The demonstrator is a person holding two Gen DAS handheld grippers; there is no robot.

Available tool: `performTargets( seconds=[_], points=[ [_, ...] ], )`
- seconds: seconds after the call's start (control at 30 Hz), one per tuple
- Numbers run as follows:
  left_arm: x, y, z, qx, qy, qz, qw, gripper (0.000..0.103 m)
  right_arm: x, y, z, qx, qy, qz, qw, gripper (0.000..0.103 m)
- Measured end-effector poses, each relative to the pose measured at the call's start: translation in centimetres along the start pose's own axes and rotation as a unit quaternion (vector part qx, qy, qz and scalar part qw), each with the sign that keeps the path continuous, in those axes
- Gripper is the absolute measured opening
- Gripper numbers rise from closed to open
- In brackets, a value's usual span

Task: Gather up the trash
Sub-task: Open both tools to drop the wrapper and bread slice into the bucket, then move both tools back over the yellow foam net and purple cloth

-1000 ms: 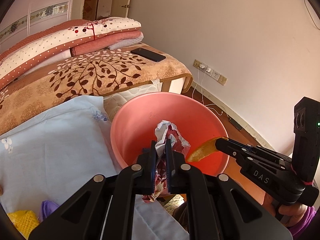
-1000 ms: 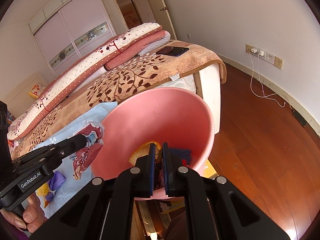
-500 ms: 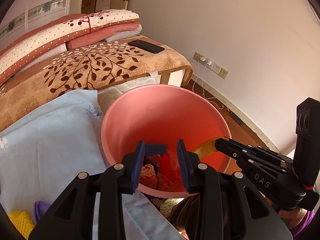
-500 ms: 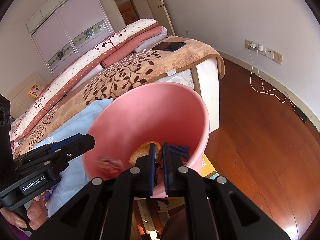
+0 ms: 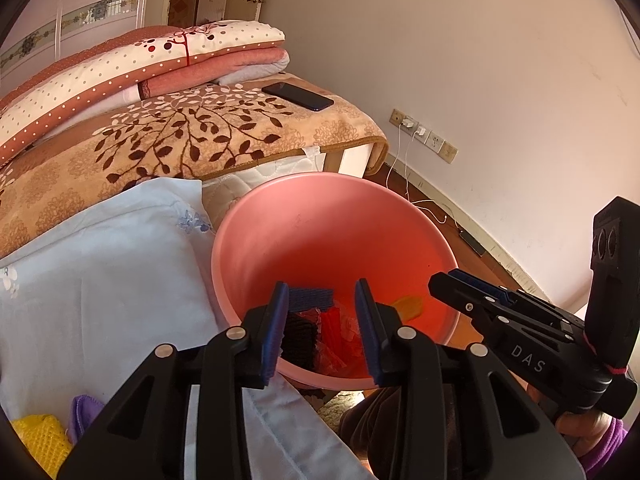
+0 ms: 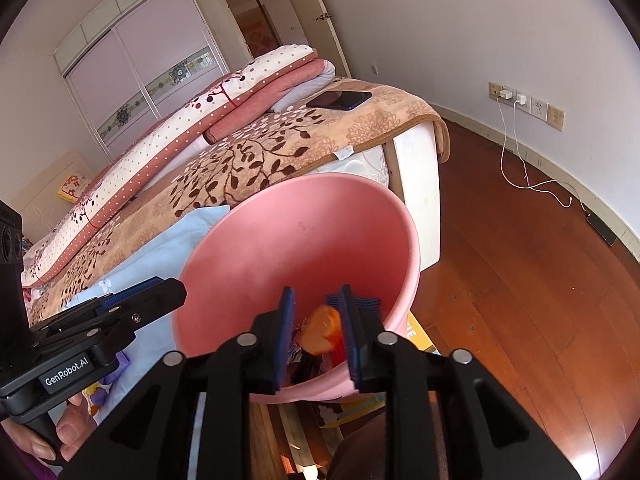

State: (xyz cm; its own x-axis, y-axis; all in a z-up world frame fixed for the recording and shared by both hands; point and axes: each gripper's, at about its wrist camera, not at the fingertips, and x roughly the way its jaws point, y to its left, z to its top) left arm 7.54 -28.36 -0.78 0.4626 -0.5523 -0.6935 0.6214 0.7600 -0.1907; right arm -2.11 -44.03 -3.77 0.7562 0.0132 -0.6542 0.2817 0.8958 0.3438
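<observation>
Left wrist view: the left gripper is seen w/ fingers apart, nothing clamped, poised over the near rim of the pink basin. Red wrapper scraps and a dark item are seen lying at the basin bottom, w/ an orange peel just beside them. The right gripper is shown in the right wrist view w/ fingers parted too — the peel is seen between them, but whether it is touched can't be told. The basin sits by the bed edge, next to a light blue cloth. A phone lies on the leaf-print blanket.
</observation>
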Motion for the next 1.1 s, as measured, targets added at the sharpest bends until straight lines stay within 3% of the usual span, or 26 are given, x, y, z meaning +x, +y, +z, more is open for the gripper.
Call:
performTargets(
  seconds=[0.17, 0.6, 0.87, 1.1],
  points=[
    [-1.2, 0.4, 0.1, -0.007, -0.012, 0.001, 0.9999, 0.041, -0.7, 0.3, 0.1, -0.002, -0.008, 0.002, 1.0, 0.036],
    [-7.1, 2.9, 0.3, -0.004, -0.066, 0.031, 0.9973, 0.041, -2.3, 2.7, -0.2, -0.019, -0.019, 0.021, 0.999, 0.041],
    [-12.7, 7.6, -0.5, -0.022, -0.097, 0.087, 0.9912, 0.041, -2.6, 5.5, -1.1, -0.045, -0.013, 0.046, 0.998, 0.042],
    [-16.3, 12.4, -3.3, -0.058, -0.093, 0.14, 0.9841, 0.041, -2.3, 7.9, -1.8, -0.066, -0.002, 0.064, 0.996, 0.042]
  ],
)
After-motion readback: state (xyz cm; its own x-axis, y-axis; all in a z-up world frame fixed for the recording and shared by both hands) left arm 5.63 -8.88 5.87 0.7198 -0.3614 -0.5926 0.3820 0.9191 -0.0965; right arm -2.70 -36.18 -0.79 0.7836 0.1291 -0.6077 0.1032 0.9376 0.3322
